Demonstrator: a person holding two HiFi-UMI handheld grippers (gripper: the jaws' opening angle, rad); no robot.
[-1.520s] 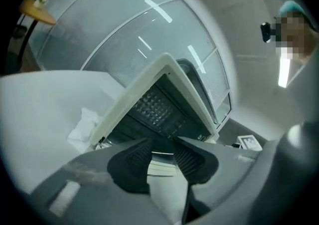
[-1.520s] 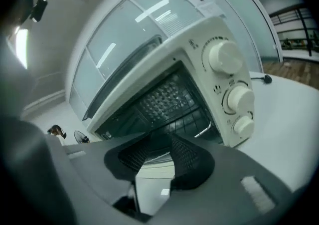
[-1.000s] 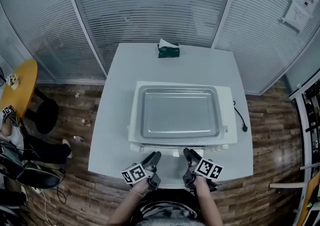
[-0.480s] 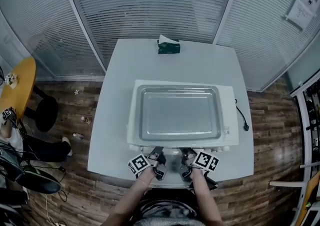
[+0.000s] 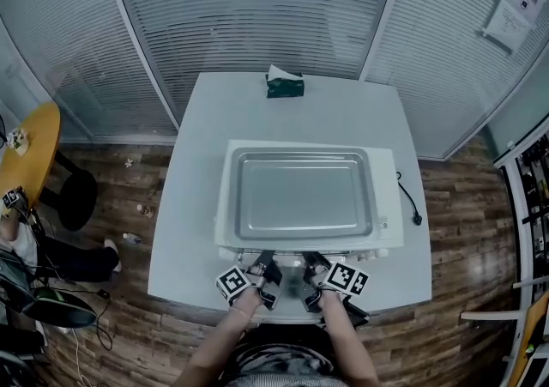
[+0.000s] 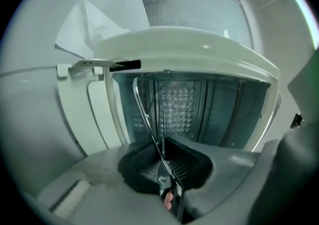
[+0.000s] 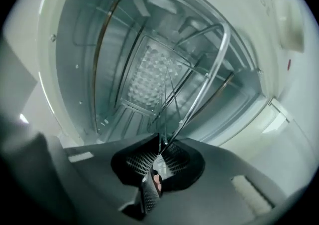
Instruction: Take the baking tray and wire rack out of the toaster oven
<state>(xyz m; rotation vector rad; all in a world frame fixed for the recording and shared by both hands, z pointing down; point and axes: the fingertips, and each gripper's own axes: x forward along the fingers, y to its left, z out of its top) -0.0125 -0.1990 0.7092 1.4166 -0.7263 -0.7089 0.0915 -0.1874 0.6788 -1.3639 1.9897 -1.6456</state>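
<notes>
A white toaster oven point(image 5: 390, 231) stands on the white table point(image 5: 197, 162), and a silver baking tray point(image 5: 304, 192) lies flat on its top. Both grippers are at the oven's open front. My left gripper point(image 5: 268, 267) point(image 6: 163, 156) and right gripper point(image 5: 310, 267) point(image 7: 160, 156) have just been closing. Each is now shut on the front wire of the wire rack point(image 6: 144, 114) point(image 7: 209, 69). The rack reaches back into the oven's shiny cavity point(image 7: 144, 69). From the head view the rack is hidden under the oven's top.
A green tissue box point(image 5: 284, 83) sits at the table's far edge. A black power cord point(image 5: 410, 201) trails on the table to the oven's right. A yellow round table point(image 5: 30, 149) and a dark stool stand on the wood floor at the left.
Both grippers have moved forward from the table's near edge to the oven's mouth. Their jaws, apart a second ago, now pinch the rack's front wire.
</notes>
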